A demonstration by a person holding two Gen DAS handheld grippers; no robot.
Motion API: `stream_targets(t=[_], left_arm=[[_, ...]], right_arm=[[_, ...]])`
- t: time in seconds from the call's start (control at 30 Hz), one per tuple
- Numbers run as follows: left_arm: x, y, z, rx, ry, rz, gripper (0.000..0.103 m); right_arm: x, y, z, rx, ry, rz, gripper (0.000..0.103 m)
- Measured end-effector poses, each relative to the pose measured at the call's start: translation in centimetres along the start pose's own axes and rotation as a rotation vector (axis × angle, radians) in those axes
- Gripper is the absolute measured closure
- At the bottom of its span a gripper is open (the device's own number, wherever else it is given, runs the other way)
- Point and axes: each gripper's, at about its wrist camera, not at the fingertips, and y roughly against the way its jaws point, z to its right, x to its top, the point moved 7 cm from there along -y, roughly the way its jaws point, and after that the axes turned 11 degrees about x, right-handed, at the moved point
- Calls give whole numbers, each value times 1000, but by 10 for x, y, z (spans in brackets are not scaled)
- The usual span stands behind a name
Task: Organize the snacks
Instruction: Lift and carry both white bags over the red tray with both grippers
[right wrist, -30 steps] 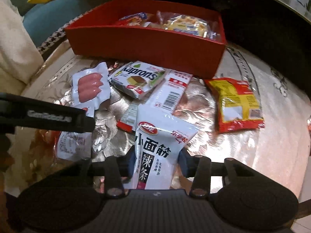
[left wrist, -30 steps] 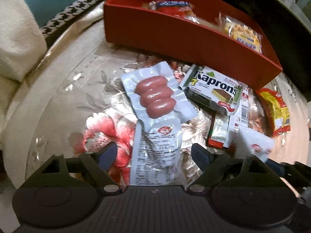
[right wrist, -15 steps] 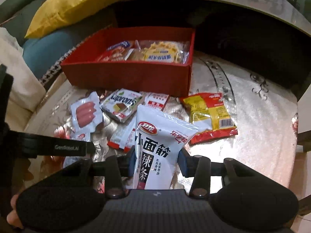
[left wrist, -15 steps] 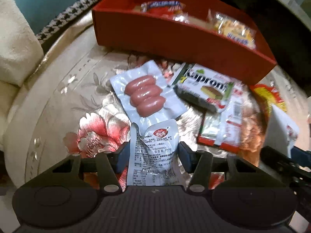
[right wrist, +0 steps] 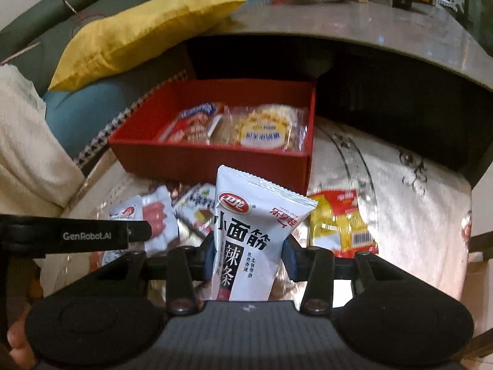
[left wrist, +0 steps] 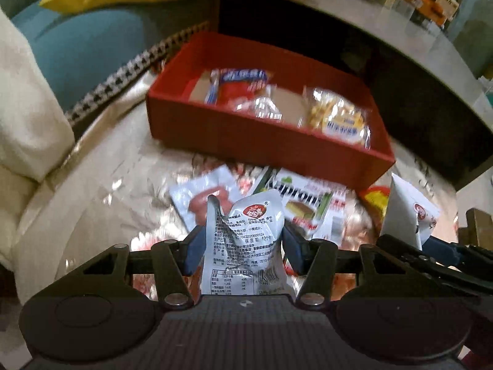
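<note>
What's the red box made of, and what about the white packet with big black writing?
The red box looks like matte cardboard, going by its thin, straight walls and dull surface, though I can't be sure. The white packet seems to be glossy plastic film: it has a crimped, zigzag top seal and a smooth sheen.

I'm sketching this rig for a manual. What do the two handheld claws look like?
Both match: a black ribbed body with two round side discs, black angular linkages with silver pivot screws, and blue pads. The left claw, seen side-on, carries white "GenRobot.AI" lettering.
</note>
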Motion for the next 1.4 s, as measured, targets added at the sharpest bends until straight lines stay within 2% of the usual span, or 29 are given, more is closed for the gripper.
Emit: stream_targets(t=[0.6, 1.0, 1.4], left_arm=[[71, 9, 3, 5, 31, 112, 41], [108, -14, 7, 18, 36, 123, 41], [132, -35, 13, 30, 39, 123, 41]], right_arm=[[63, -10, -7, 17, 16, 91, 64], [104, -33, 2, 1, 18, 110, 64], [128, -56, 20, -21, 2, 111, 64]])
